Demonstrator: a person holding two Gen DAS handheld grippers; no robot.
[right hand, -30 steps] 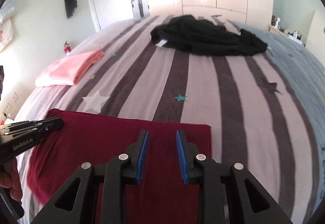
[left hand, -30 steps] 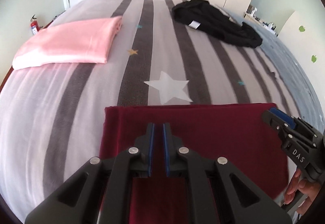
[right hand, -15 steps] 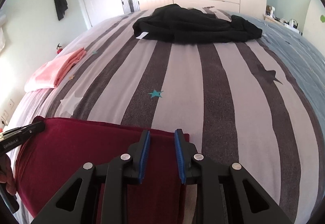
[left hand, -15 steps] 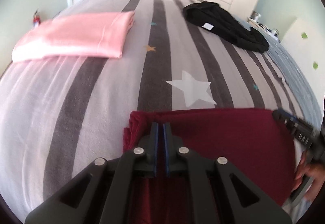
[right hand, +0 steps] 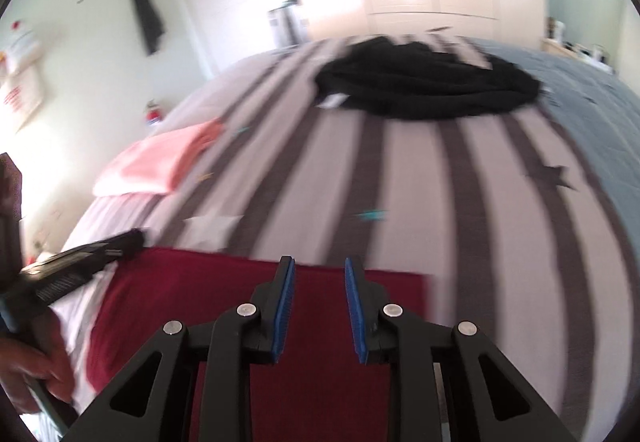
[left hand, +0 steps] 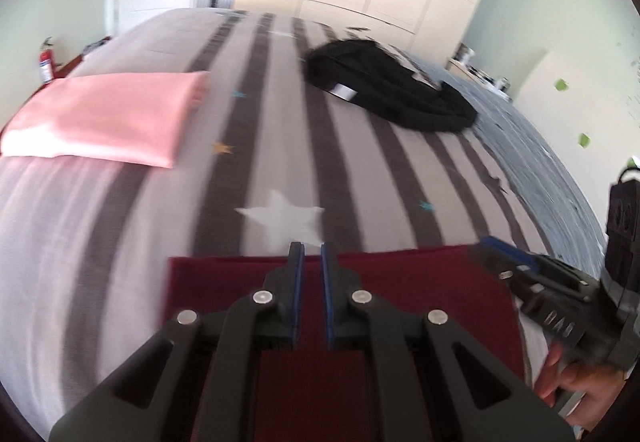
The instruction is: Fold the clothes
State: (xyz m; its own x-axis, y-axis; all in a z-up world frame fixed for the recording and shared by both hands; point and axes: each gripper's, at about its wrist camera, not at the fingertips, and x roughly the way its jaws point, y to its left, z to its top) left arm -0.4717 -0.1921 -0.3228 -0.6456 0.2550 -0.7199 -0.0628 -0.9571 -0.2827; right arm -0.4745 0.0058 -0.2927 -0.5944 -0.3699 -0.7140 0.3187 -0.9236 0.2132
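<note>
Above the folded maroon garment (left hand: 420,282), left gripper (left hand: 311,262) stands slightly parted and right gripper (right hand: 319,274) wider, both holding nothing.

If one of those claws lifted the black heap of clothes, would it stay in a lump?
Probably not. The black heap lies crumpled in soft folds, so it would likely droop and unravel. It looks light, and a push would likely drag it across the bedspread.
</note>
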